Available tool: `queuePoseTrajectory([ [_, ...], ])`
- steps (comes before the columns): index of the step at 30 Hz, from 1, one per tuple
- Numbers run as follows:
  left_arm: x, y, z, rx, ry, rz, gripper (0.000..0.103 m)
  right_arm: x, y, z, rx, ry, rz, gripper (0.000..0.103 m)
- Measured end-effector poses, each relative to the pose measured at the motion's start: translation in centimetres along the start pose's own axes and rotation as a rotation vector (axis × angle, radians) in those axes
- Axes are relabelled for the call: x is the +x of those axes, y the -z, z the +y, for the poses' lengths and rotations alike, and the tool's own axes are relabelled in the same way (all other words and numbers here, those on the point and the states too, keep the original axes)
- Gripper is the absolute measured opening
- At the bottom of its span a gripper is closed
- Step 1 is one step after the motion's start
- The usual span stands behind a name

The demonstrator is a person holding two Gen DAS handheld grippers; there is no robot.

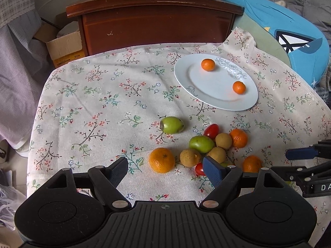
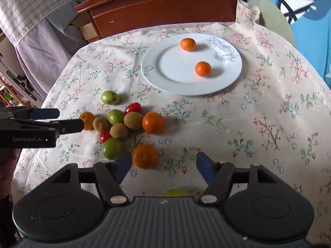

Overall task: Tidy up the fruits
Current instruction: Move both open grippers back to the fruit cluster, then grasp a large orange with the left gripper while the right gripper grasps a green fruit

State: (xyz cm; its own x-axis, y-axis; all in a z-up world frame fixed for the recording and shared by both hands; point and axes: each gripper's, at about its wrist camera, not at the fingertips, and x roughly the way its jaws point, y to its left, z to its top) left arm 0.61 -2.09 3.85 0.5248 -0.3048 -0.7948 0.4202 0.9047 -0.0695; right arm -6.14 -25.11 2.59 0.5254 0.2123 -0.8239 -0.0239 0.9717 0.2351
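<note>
A: On the flowered tablecloth (image 2: pixel 258 107), where do the fruits lie?

B: Two small tangerines sit apart on the white plate (image 2: pixel 165 82) at the far side of the table. One (image 2: pixel 188 44) is near the plate's far rim, the other (image 2: pixel 203 68) nearer the middle. The rest lie in a loose cluster on the cloth, nearer the cameras than the plate.

A: What makes up the cluster?

B: In the right wrist view, a large tangerine (image 2: pixel 153 122) sits at its right edge, touching a brown round fruit (image 2: pixel 134 120). Two more brown fruits (image 2: pixel 119 131) (image 2: pixel 101 124), a green fruit (image 2: pixel 115 116) and two red cherry tomatoes (image 2: pixel 133 107) (image 2: pixel 105 136) crowd together beside it. One green fruit (image 2: pixel 110 97) lies a little apart, toward the plate. Another tangerine (image 2: pixel 87 120) sits at the cluster's left edge.

A: And the right gripper (image 2: pixel 164 163)?

B: Its jaws stand fairly wide with nothing pressed between the blue pads. A tangerine (image 2: pixel 144 156) lies just inside the left pad, and a green fruit (image 2: pixel 112 148) is just outside that pad. Whether the pad touches either one cannot be told.

A: The left gripper (image 1: pixel 165 170)?

B: Its jaws stand wide too, gripping nothing. In its own view a tangerine (image 1: pixel 161 160) lies on the cloth between the fingers, and a brown fruit (image 1: pixel 190 157) and a cherry tomato (image 1: pixel 199 169) lie close by the right pad. From the right wrist view its fingers reach in from the left, tips right by the tangerine at the cluster's left edge.

A: Anything behind the table?

B: A dark wooden cabinet (image 1: pixel 155 26), with a cardboard box (image 1: pixel 62 45) beside it.
</note>
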Motion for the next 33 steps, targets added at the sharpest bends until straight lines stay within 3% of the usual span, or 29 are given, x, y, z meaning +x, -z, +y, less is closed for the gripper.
queuePoseTrajectory([
  [5, -0.2, 0.7, -0.5, 0.055, 0.009, -0.009, 0.08, -1.0, 2.3, 0.3, -0.001, -0.037, 0.014, 0.069],
  [9, 0.0, 1.0, -0.8, 0.095, -0.002, -0.011, 0.078, -1.1, 2.9, 0.7, -0.034, -0.024, 0.011, 0.059],
  [14, 0.7, 0.9, 0.0, 0.053, -0.008, -0.006, 0.077, -0.7, 3.1, 0.4, -0.016, -0.023, 0.02, 0.05],
  [22, 1.9, 0.8, 0.0, 0.061, -0.018, -0.016, 0.077, 0.2, 2.8, 0.3, -0.007, 0.009, 0.015, 0.049],
  [27, 2.6, 0.7, 0.2, 0.047, -0.02, -0.032, 0.077, 0.7, 2.7, 0.2, -0.012, 0.022, 0.015, 0.033],
  [33, 3.2, 0.6, 0.4, 0.036, 0.007, -0.043, 0.073, 1.0, 2.5, 0.1, 0.0, 0.024, 0.007, 0.025],
])
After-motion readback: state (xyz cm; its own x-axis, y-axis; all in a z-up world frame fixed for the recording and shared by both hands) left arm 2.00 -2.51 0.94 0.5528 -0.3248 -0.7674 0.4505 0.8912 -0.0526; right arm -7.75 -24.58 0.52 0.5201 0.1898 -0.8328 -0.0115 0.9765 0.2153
